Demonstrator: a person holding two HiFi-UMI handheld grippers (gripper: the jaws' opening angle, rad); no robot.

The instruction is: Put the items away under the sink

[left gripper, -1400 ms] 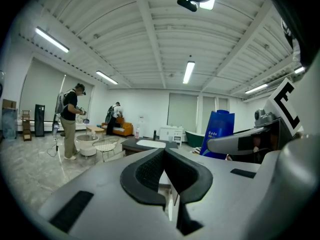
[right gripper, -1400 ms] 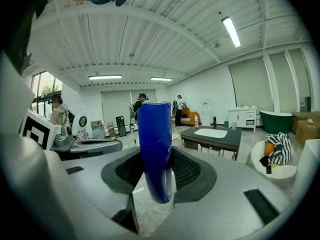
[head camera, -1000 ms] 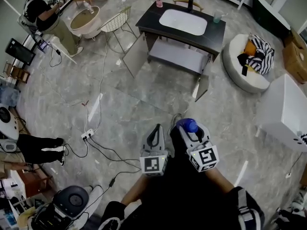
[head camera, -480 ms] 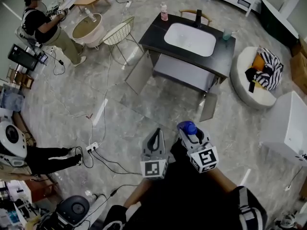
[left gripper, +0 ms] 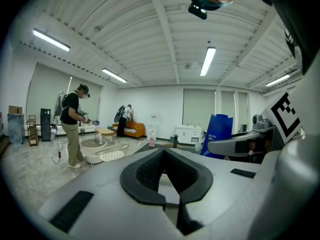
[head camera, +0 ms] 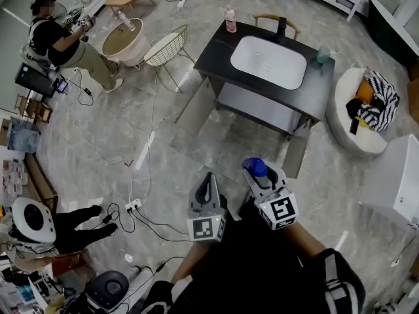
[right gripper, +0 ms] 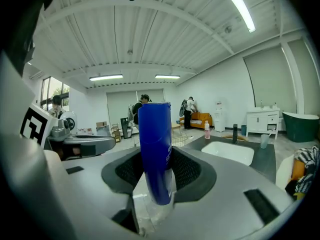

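In the head view my right gripper (head camera: pixel 260 173) is shut on a blue bottle (head camera: pixel 256 168), held upright above the floor in front of the person's body. The right gripper view shows the blue bottle (right gripper: pixel 155 149) standing between the dark pads (right gripper: pixel 187 171). My left gripper (head camera: pixel 208 188) is beside it, shut and holding nothing; its tips (left gripper: pixel 164 151) meet. Ahead stands the black sink vanity (head camera: pixel 216 34) with a white basin (head camera: pixel 268 61). Its two cabinet doors (head camera: pixel 195 104) are swung open. On the counter are a pink bottle (head camera: pixel 230 19), a faucet (head camera: pixel 281 26) and a teal cup (head camera: pixel 323 54).
Cables and a power strip (head camera: pixel 133 206) lie on the floor at the left. A wire chair (head camera: pixel 163 44), a round table (head camera: pixel 124 38) and a standing person (head camera: pixel 62 41) are at the far left. A white beanbag (head camera: pixel 363 113) and a white box (head camera: pixel 399 182) are at the right.
The vanity has drawn nearer and shifted right in the head view as the person walks toward it. Both grippers keep their pose, the blue bottle still held.
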